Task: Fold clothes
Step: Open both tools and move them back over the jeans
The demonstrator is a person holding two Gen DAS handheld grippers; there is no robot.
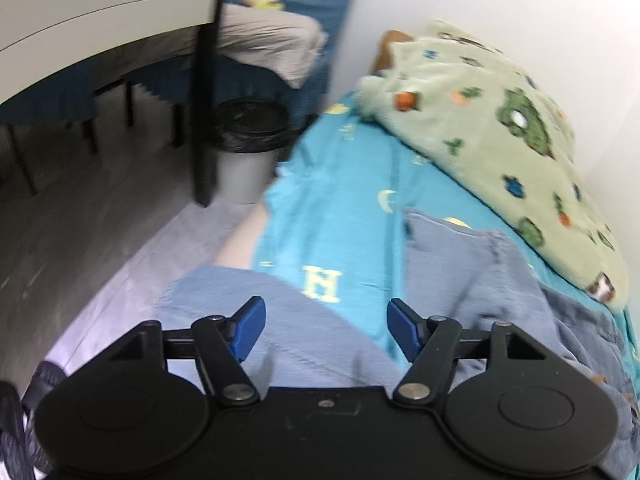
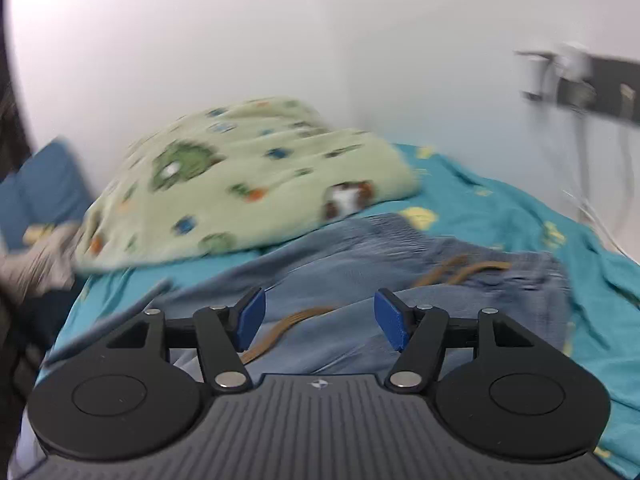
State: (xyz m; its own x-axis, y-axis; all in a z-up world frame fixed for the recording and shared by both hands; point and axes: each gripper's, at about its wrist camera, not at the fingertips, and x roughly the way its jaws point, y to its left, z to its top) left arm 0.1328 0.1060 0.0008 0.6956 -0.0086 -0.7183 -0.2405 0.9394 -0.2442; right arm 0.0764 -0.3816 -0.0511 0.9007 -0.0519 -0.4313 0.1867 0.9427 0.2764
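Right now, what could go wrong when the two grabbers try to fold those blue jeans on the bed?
1. One leg of the jeans hangs over the edge of the bed, so it might slide to the floor.
2. The brown drawstring lies loose on top, so the open right gripper might pinch only that.
3. The green blanket touches the jeans and might get dragged along.

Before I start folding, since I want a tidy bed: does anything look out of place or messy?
Yes. The blue garment lies crumpled and unfolded on the teal sheet, one part hanging over the bed's edge. The green blanket is bunched against the wall. Both grippers are open, holding nothing.
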